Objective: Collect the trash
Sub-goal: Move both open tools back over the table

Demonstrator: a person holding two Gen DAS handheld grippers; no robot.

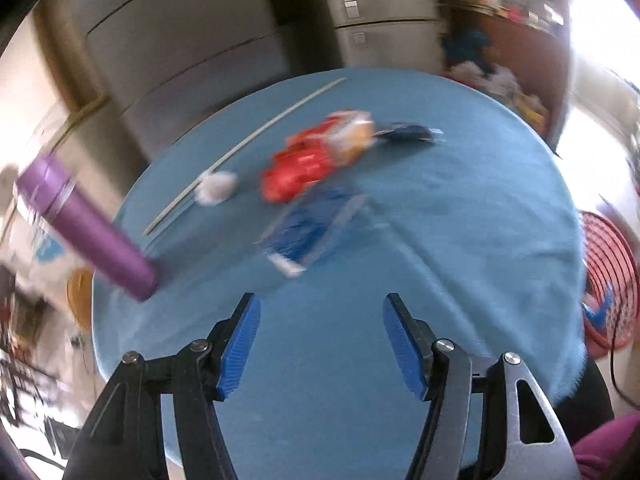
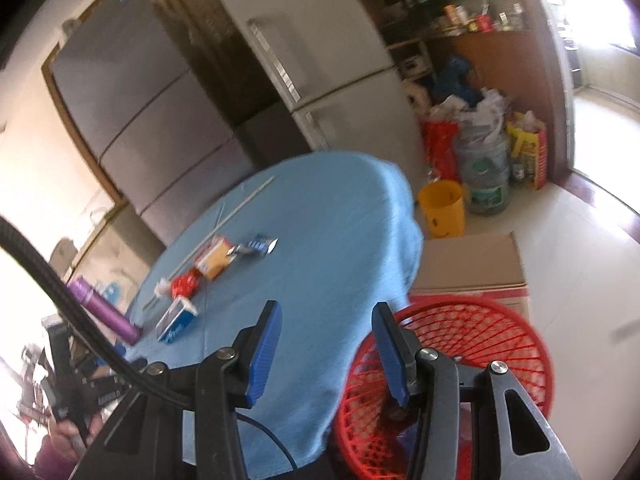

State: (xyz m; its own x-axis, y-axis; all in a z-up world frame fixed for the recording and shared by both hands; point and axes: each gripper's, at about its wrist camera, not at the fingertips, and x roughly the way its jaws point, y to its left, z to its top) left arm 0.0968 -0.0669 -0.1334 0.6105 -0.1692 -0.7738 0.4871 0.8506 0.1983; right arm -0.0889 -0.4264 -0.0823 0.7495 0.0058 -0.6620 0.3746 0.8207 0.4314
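Observation:
Trash lies on the round blue-covered table (image 1: 440, 240): a red wrapper (image 1: 296, 168), a blue packet (image 1: 308, 232), a white crumpled tissue (image 1: 216, 187), an orange-and-white packet (image 1: 352, 136) and a dark blue wrapper (image 1: 408, 133). My left gripper (image 1: 322, 344) is open and empty above the table's near side, short of the blue packet. My right gripper (image 2: 326, 354) is open and empty over the table's edge and the red mesh basket (image 2: 500, 344). The same trash shows in the right wrist view: the blue packet (image 2: 176, 320), red wrapper (image 2: 185, 283), orange packet (image 2: 214, 259).
A purple bottle (image 1: 88, 228) stands at the table's left edge. A long thin stick (image 1: 248, 144) lies across the far left of the table. On the floor are a cardboard box (image 2: 472, 264), a yellow bucket (image 2: 442, 208) and bags. Two fridges (image 2: 320, 64) stand behind.

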